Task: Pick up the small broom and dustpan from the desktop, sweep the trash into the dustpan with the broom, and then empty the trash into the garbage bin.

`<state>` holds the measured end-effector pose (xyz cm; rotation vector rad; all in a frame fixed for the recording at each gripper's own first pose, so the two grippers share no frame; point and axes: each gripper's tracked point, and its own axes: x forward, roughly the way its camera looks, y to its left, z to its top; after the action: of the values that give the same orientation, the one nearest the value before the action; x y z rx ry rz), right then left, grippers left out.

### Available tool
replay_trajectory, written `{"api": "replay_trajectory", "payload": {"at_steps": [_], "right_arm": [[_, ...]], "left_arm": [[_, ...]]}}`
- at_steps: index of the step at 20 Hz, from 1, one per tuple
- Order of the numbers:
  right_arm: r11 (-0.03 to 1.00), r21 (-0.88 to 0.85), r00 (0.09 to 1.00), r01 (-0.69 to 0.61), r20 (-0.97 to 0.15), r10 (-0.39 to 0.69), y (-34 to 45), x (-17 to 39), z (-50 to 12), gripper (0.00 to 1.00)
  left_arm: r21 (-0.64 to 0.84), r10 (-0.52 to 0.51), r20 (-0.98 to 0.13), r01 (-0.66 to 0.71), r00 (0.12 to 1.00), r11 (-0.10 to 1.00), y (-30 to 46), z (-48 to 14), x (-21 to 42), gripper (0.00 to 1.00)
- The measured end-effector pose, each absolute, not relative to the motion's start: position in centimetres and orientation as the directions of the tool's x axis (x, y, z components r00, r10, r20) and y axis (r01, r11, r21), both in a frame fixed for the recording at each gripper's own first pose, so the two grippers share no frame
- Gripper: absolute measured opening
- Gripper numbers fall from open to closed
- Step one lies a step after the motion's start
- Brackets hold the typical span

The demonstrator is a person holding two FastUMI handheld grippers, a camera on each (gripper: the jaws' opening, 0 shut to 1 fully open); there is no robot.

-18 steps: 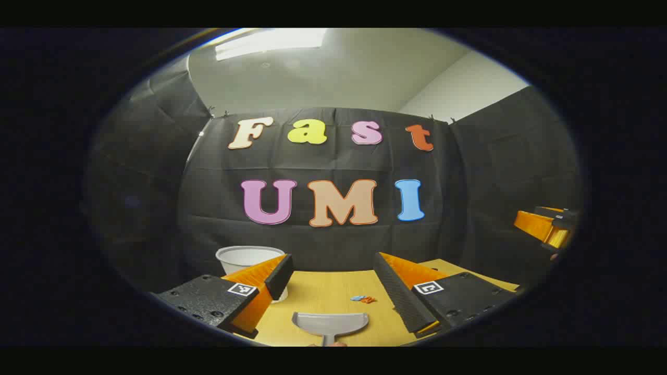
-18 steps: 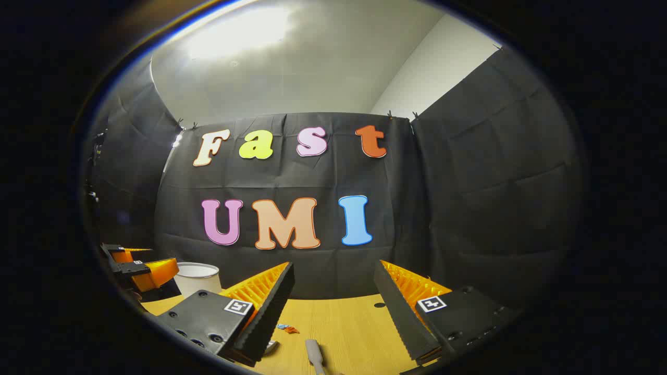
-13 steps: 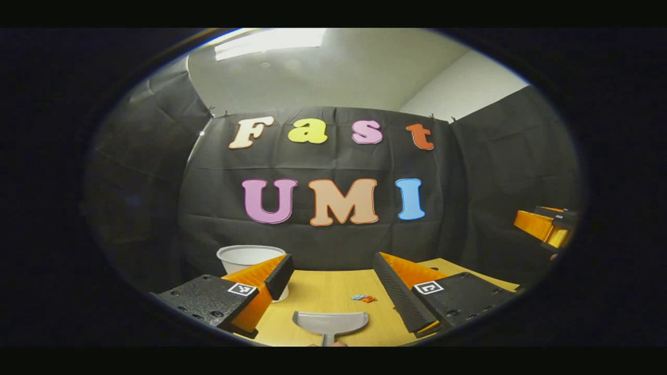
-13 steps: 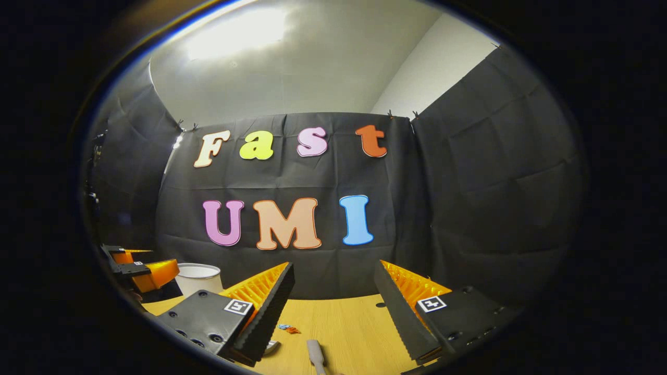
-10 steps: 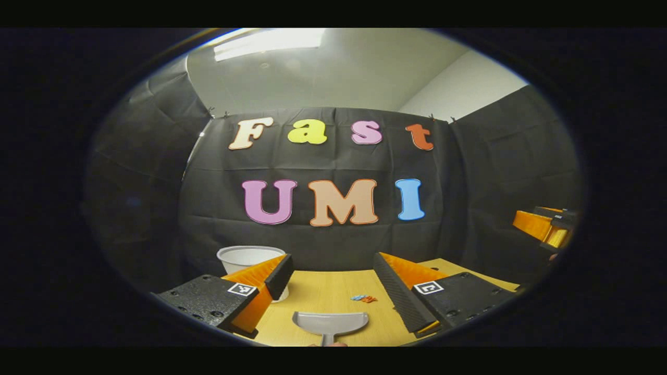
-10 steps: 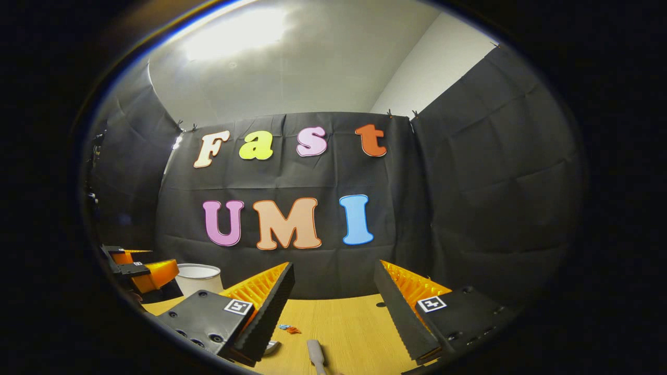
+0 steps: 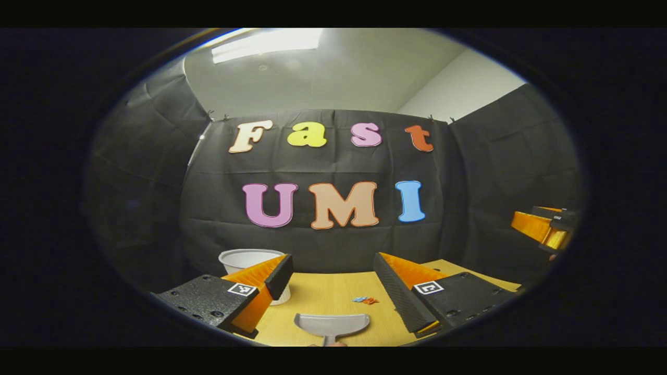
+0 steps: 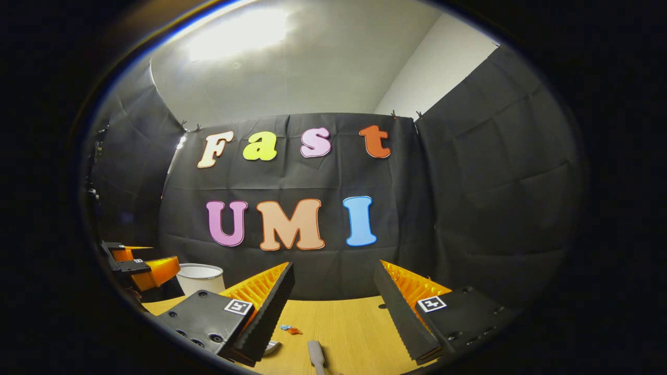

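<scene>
A grey dustpan (image 7: pixel 332 324) lies on the wooden desktop (image 7: pixel 323 294), mouth toward the back, just ahead of my left gripper (image 7: pixel 330 273), which stands open above it. Small blue and orange trash scraps (image 7: pixel 365 300) lie behind the pan. The white garbage bin (image 7: pixel 249 260) stands at the back left. In the right gripper view, a pale broom handle (image 8: pixel 316 353) lies on the desk below my open right gripper (image 8: pixel 332 278). The trash scraps (image 8: pixel 289 329) and an edge of the dustpan (image 8: pixel 271 347) show to its left, the garbage bin (image 8: pixel 200 278) farther back.
Black cloth walls close the booth at the back and both sides. The right gripper (image 7: pixel 544 229) shows at the far right of the left gripper view. The left gripper (image 8: pixel 138 268) shows at the far left of the right gripper view. A dark hole (image 8: pixel 382 306) marks the desktop.
Both views have shifted very slightly; the scene sits a little lower in the left gripper view and a little to the right in the right gripper view. Both grippers stay open.
</scene>
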<state>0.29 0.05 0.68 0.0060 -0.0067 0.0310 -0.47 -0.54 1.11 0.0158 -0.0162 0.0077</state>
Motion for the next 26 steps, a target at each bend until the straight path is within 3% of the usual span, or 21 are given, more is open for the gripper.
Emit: {"api": "replay_trajectory", "payload": {"at_steps": [17, 26], "right_arm": [[0.999, -0.016, 0.999, -0.029, 0.02, 0.029, -0.6, 0.2, 1.1, 0.98], [0.999, -0.022, 0.999, -0.045, 0.004, 0.045, -0.5, 0.1, 0.5, 0.98]], "left_arm": [[-0.032, -0.018, 0.054, 0.02, 0.998, 0.999, -1.9, 2.1, -0.7, 0.93], [-0.027, 0.026, -0.003, -0.026, 1.0, 0.999, -1.0, 0.5, -1.0, 0.93]]}}
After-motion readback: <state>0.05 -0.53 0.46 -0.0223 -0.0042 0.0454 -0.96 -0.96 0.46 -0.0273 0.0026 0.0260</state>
